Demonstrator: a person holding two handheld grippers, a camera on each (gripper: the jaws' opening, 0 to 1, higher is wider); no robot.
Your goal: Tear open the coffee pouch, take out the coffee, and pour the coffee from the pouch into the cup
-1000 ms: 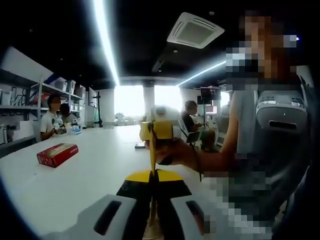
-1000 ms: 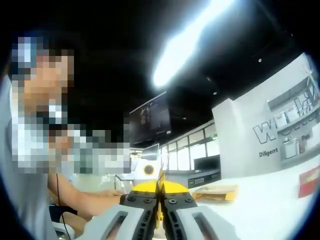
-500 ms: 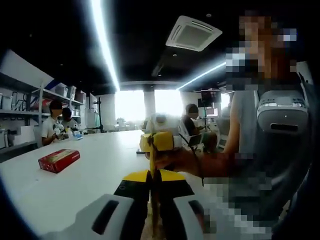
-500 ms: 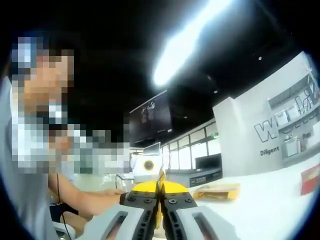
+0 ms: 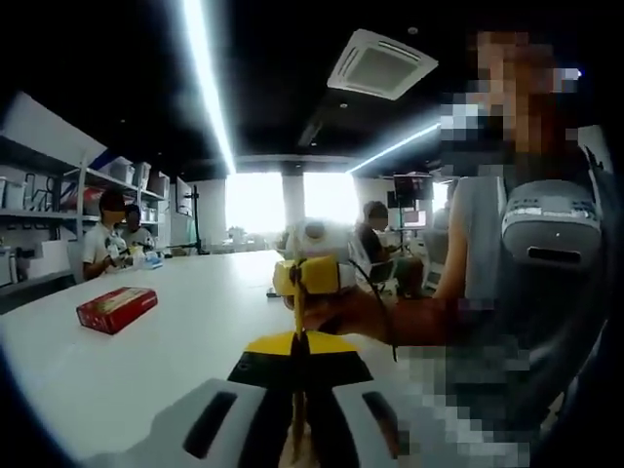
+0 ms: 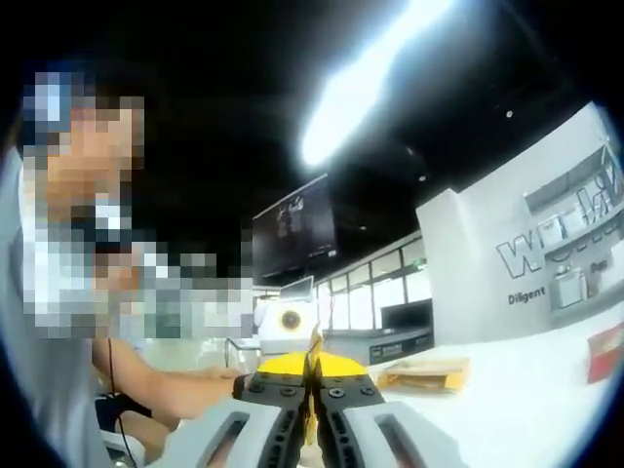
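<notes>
The coffee pouch (image 5: 296, 314) is edge-on, a thin yellow-brown strip rising between my left gripper's jaws. My left gripper (image 5: 297, 343) is shut on it. Just beyond, my right gripper (image 5: 304, 276) faces me with its yellow tips against the pouch's top, held by a person's hand (image 5: 341, 312). In the right gripper view, my right gripper (image 6: 312, 363) is shut on the same thin pouch edge (image 6: 313, 341), held up above the table.
A red box (image 5: 117, 307) lies on the long white table (image 5: 185, 331), with people seated at its far left (image 5: 107, 244). A flat tan packet (image 6: 419, 373) and a red box (image 6: 604, 351) lie on the table before a white lettered wall (image 6: 546, 263).
Both grippers keep their grip on the pouch. Only small shifts of the views; nothing on the table has moved.
</notes>
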